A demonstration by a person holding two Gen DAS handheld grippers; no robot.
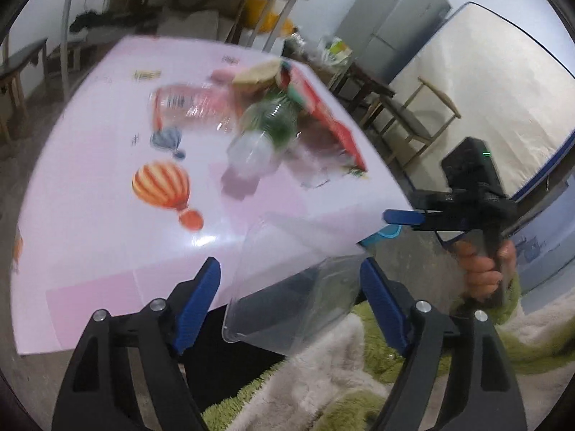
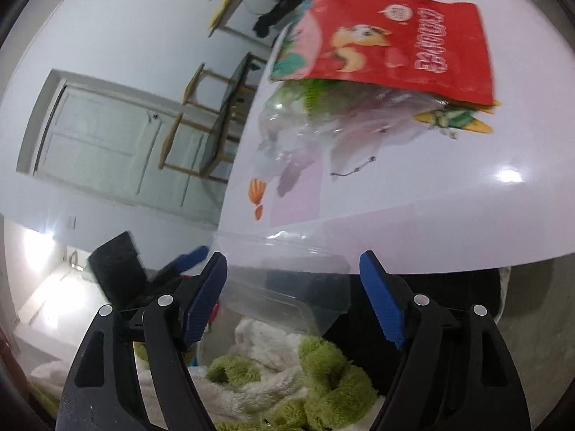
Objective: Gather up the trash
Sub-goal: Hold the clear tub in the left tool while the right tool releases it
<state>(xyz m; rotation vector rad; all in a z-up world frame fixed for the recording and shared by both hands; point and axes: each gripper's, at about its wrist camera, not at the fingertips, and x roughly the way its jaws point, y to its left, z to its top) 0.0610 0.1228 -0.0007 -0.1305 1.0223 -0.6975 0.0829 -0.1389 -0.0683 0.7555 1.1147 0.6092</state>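
Between my spread left tongs (image 1: 289,296) hangs a clear plastic tub (image 1: 294,298), unpinched; my right tongs (image 2: 293,296) gape too, red snack bag (image 2: 395,43) at one o'clock.

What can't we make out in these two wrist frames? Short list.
- Left wrist view: bottles and wrappers motion-blurred; count and labels unreadable.
- Both views: clear plastic container sits between the pads of the left gripper and, in the other view, the right gripper; contact with pads unclear through transparency.
- Right wrist view: red snack bag covers the trash beneath.
- Container's contents, if any: not discernible.
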